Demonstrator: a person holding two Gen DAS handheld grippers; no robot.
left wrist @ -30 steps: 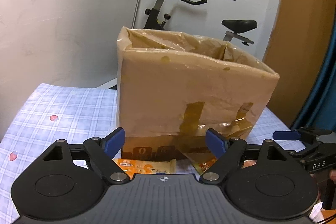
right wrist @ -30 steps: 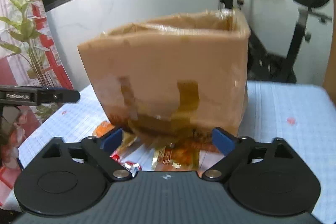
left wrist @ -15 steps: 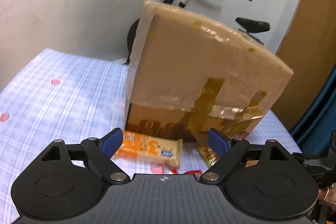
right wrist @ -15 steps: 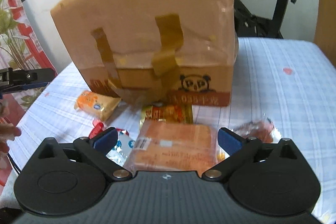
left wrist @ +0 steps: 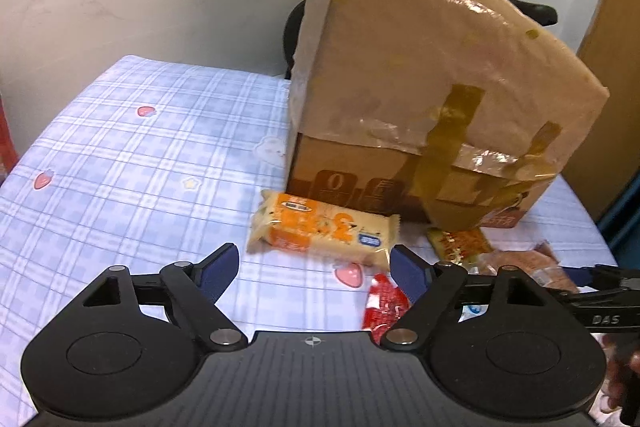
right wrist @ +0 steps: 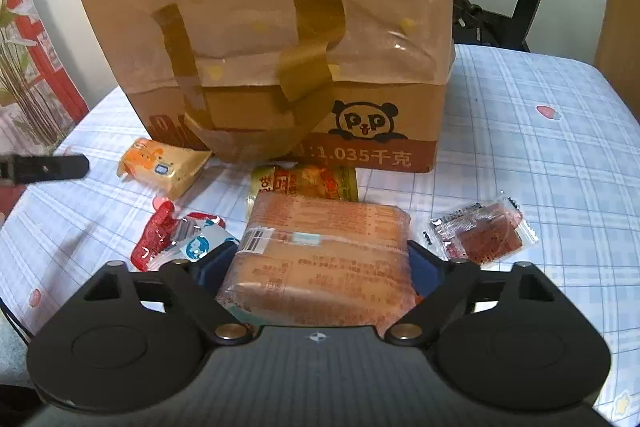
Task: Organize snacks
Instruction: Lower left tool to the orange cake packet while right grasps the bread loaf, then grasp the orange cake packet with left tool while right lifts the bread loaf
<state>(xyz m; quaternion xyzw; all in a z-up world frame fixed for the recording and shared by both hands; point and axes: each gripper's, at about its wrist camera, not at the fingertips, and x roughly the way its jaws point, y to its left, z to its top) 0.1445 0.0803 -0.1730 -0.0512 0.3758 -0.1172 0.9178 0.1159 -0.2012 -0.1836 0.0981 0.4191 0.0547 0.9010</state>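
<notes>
**Right gripper closing in on the big snack pack**

Right at the near edge of the table, the right gripper [right wrist: 318,261] has dropped down since a second ago and its jaws have just been closing around the big orange wrapped pack [right wrist: 320,259]. The blue pads sit against both sides of it, so I'd call that a grip, though the pack looks to be flat on the checked tablecloth [right wrist: 540,187] for now. My guess: this one gets lifted next.

The left gripper [left wrist: 314,269] has come lower too, with its jaws narrowing a bit, but they stand apart with nothing between them. Just beyond it lies the orange biscuit pack [left wrist: 324,231], near a red wrapper [left wrist: 384,301], probably its target.

Beside the big pack: a red-and-blue packet [right wrist: 180,239] on one side, a clear packet with a reddish snack [right wrist: 484,231] on the other. A yellow-red packet [right wrist: 308,183] touches the box's foot.

Furthest back, the taped cardboard box [right wrist: 280,47] shows a panda logo and "1.035千克". The biscuit pack has a big "3"; other print is too blurry to read.
</notes>
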